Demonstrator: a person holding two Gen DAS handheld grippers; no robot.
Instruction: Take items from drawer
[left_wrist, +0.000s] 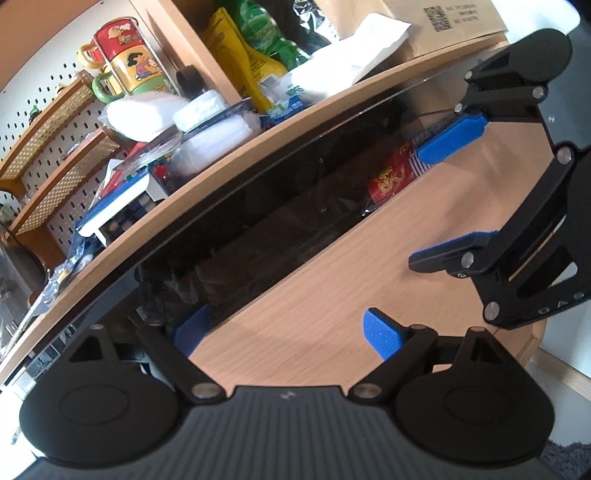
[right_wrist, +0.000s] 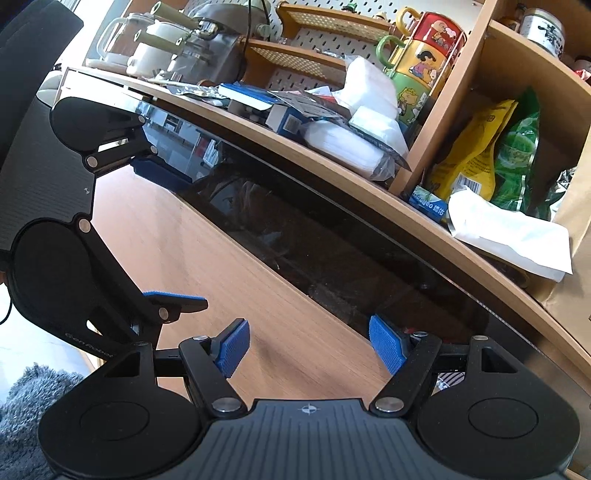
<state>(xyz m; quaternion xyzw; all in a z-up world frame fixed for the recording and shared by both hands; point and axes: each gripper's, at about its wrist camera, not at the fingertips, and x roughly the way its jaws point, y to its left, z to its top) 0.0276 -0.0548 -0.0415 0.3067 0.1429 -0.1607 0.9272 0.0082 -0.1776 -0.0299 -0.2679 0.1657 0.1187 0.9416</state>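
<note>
The drawer stands partly pulled out under the desk, with a wooden front panel (left_wrist: 314, 295) and a dark opening (left_wrist: 258, 221) behind it. A red packet with gold print (left_wrist: 391, 181) lies inside at the right end. My left gripper (left_wrist: 288, 332) is open over the panel, its left pad at the opening's edge. My right gripper (left_wrist: 436, 199) is open at the right, its upper pad (left_wrist: 450, 138) by the red packet. In the right wrist view the right gripper (right_wrist: 310, 345) is open over the panel (right_wrist: 221, 258), and the left gripper (right_wrist: 162, 236) is open at the left.
The desk top (left_wrist: 221, 173) above the drawer is crowded with white packs (left_wrist: 140, 114), boxes and stacked cartoon mugs (left_wrist: 129, 55). Snack bags (right_wrist: 495, 155) and a white envelope (right_wrist: 509, 232) sit in a shelf cubby. A kettle and glass jars (right_wrist: 159, 44) stand at the far end.
</note>
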